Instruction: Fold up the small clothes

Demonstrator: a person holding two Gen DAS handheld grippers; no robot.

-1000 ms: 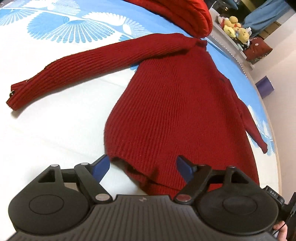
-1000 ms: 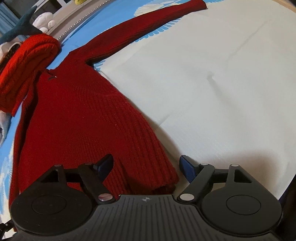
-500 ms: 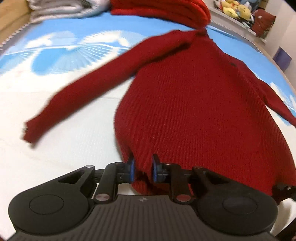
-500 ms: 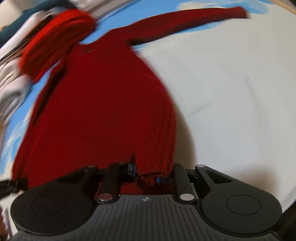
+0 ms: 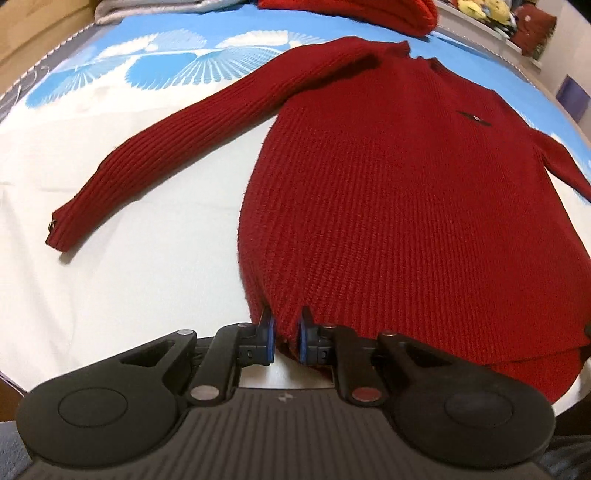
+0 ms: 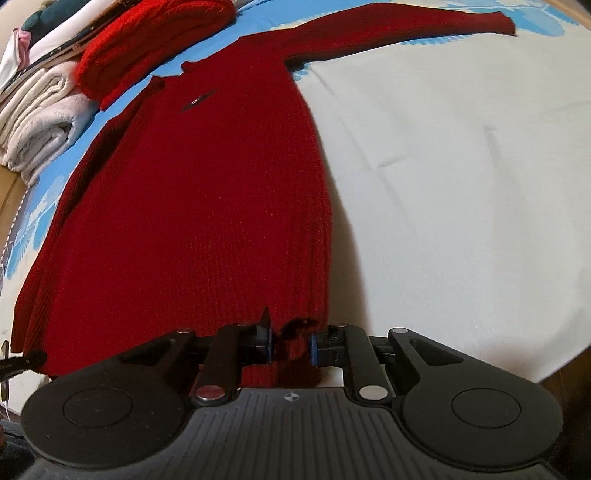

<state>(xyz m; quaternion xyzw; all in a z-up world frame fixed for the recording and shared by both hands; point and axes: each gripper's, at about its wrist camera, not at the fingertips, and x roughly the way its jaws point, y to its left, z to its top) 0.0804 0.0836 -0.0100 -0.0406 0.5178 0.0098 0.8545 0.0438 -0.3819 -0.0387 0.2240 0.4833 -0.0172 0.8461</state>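
Note:
A dark red knit sweater [image 5: 406, 177] lies flat on the bed, collar away from me, its left sleeve [image 5: 177, 147] stretched out to the side. My left gripper [image 5: 284, 336] is shut on the hem at its left corner. In the right wrist view the same sweater [image 6: 192, 192] fills the left half, its right sleeve [image 6: 399, 33] stretched toward the far right. My right gripper [image 6: 290, 339] is shut on the hem at the right corner, which is lifted slightly off the sheet.
The bed has a white sheet [image 6: 461, 166] and a blue patterned cover [image 5: 166, 62] at the far end. A folded bright red knit [image 6: 155, 40] and a stack of folded pale clothes [image 6: 40, 118] sit beyond the collar. Plush toys [image 5: 476, 11] sit far right.
Both grippers were open over the hem a second ago; they have shut on its two corners and pulled the sweater straight toward me.

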